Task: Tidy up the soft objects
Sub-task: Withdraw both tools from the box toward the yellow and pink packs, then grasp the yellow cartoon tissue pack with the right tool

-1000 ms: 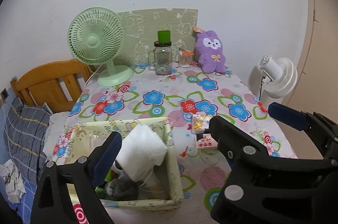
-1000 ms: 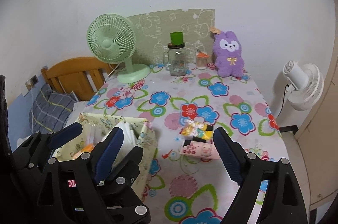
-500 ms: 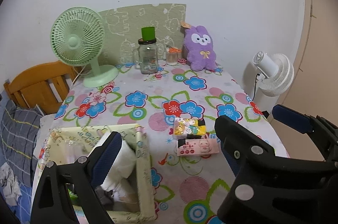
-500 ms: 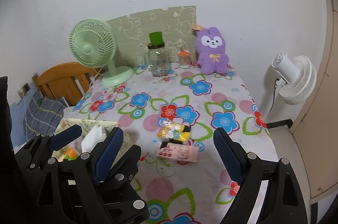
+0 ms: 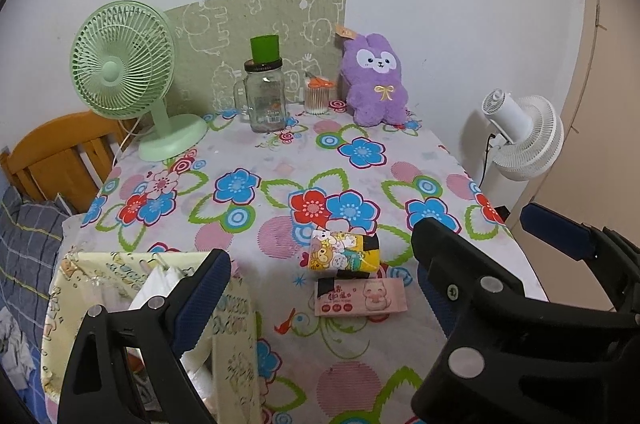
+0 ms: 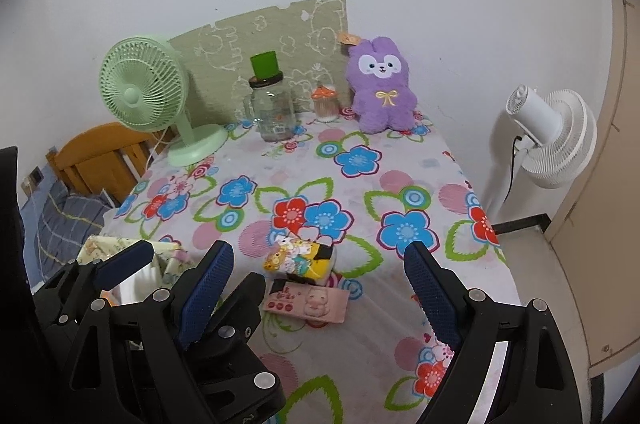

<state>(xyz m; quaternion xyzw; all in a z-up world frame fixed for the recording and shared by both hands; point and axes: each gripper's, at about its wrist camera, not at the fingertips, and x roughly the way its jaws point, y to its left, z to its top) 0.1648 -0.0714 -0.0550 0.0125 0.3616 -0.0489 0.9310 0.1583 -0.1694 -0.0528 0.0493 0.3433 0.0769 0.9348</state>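
A yellow cartoon tissue pack [image 5: 344,251] [image 6: 299,257] and a pink tissue pack [image 5: 360,297] [image 6: 306,305] lie side by side on the flowered tablecloth. A purple plush rabbit [image 5: 376,80] [image 6: 382,86] sits against the back wall. A pale yellow fabric basket [image 5: 236,324] [image 6: 120,248] with white soft items stands at the front left. My left gripper [image 5: 320,288] is open and empty, above the basket's right edge and the packs. My right gripper [image 6: 316,284] is open and empty, with the packs between its fingers in view.
A green desk fan [image 5: 124,72] stands at the back left. A glass jar with a green cup on it [image 5: 265,92] and a small cotton-swab jar [image 5: 318,96] stand at the back. A white floor fan [image 5: 520,140] and a wooden bed frame [image 5: 60,152] flank the table.
Both grippers have moved right and forward, away from the basket toward the two tissue packs. The basket has slid to the left edge of both views. Both stay open and empty.
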